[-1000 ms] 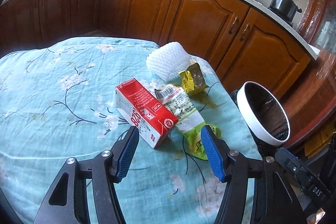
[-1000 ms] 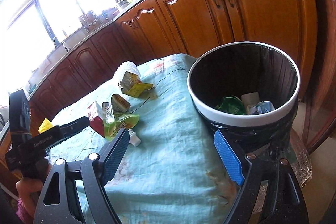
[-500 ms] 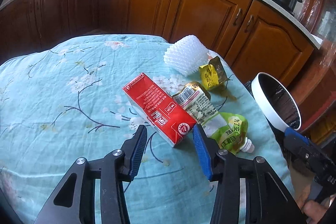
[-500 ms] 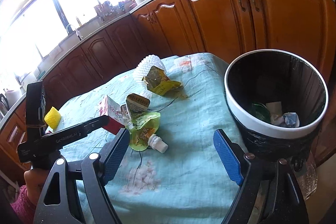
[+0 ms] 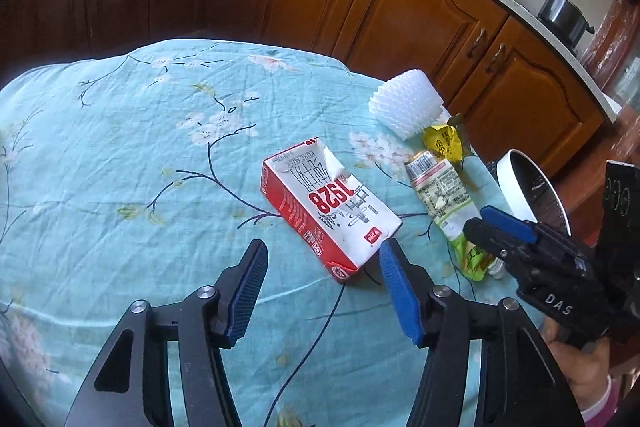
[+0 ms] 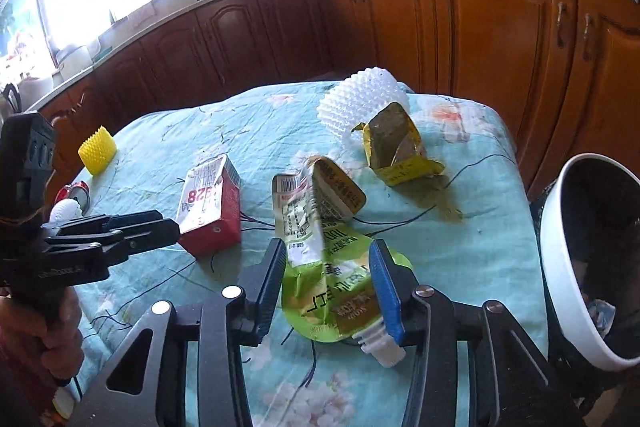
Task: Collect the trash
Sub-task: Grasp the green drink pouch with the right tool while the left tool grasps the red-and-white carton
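Partway through, by the look of it. Already in the bin (image 6: 560,267), off to the right of the right gripper (image 6: 328,247): a few scraps (image 6: 600,311), only just glimpsed past the white rim. Left on the desk (image 5: 120,167): a red milk carton (image 5: 328,211), a green pouch (image 6: 332,291), a yellow wrapper (image 6: 396,147), a white foam net (image 6: 360,103), and, far out to the left of the right gripper, a yellow foam net (image 6: 97,151) and a red can (image 6: 76,193). Most of the job to go, then.

Right gripper: pitched steeply down at the desk, jaws just closed in, with the green pouch between them. Pads against both edges of the pouch, foil buckled in the gap, white spout poking out under the right pad. Clenched on the pouch, it seems. Not lifted yet; pouch flat on the cloth.

Left gripper (image 5: 322,247): also angled down, jaws just opened wider, released and empty. Near corner of the milk carton lying just inside the fingertips, close to the right finger, touched by neither pad. Rest of the carton straight ahead, lying on its side. Yellow wrapper and white foam net beyond, ahead and to the right of both grippers.
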